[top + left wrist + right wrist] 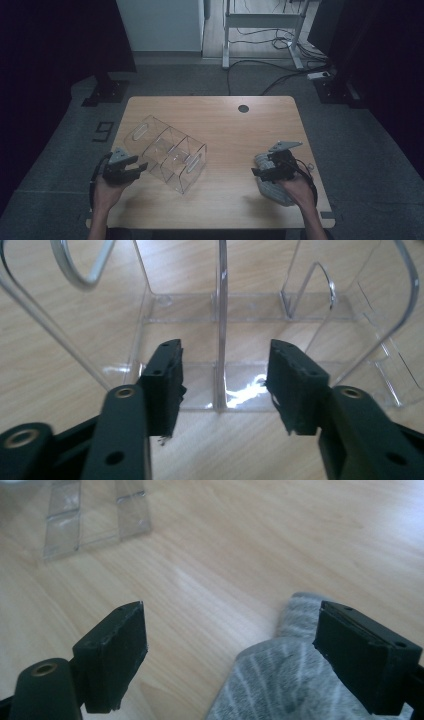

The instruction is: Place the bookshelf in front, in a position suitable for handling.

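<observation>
High view: clear divided organizer (167, 152) lay on desk (240, 130), left of centre; left gripper (131, 170) beside it.
Left gripper view: fingers (165, 385) half-spread, straddling a divider, not touching.
Right gripper view: right gripper (230, 650) fingers wide apart; grey striped cloth (280, 680) touched one finger.

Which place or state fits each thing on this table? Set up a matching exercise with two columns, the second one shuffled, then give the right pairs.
Column one:
1. clear plastic organizer
2. grey striped cloth
3. left gripper
4. round hole

Column two:
A. in the tabletop near the far edge
B. lies under the right gripper, near the table's right front
C. jaws apart on either side of a clear divider wall, not pressing on it
D. stands on the left half of the wooden table, with several compartments

Pairs: 1-D, 2-B, 3-C, 4-A
</observation>
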The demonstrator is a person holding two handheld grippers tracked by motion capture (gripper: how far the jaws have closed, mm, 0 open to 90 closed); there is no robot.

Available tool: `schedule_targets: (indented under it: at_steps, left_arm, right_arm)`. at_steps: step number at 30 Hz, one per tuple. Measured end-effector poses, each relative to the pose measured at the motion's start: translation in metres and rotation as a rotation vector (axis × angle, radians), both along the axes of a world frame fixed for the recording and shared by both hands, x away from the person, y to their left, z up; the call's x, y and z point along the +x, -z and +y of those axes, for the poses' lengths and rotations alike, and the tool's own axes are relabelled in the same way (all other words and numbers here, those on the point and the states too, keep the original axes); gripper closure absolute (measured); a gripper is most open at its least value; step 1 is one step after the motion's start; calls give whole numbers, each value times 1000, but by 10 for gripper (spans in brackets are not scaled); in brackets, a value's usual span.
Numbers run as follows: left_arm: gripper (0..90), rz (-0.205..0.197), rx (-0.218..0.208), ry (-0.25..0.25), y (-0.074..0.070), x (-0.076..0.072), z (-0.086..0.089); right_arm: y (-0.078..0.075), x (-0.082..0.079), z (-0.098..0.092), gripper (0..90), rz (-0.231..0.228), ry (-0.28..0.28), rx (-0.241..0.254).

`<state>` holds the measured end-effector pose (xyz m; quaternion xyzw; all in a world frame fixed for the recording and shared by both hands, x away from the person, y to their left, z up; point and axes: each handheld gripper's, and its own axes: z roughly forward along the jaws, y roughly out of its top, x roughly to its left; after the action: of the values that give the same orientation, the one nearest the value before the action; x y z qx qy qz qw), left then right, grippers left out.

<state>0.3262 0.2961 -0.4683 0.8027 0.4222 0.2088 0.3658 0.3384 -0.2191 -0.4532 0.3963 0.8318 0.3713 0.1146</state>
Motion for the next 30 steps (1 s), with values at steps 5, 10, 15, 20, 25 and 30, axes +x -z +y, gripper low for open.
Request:
schedule_targets:
  at_steps: [5, 10, 15, 20, 25, 30]
  left_arm:
    - [642, 2, 2, 11, -2, 6, -7]
    - [759, 8, 22, 4, -4, 8, -12]
    - [786, 8, 31, 19, -4, 6, -18]
    - [808, 21, 37, 54, -5, 3, -29]
    - [808, 40, 36, 83, -5, 2, -43]
    - [801, 60, 10, 105, -4, -1, -54]
  right_arm:
    - [5, 0, -1, 132, 12, -21, 5]
    - [5, -1, 2, 134, 23, -29, 19]
    - [5, -1, 8, 132, 32, -55, 18]
    - [6, -1, 12, 123, 34, -67, 13]
    - [2, -4, 18, 124, 25, -92, 17]
    - [2, -6, 26, 128, 27, -120, 13]
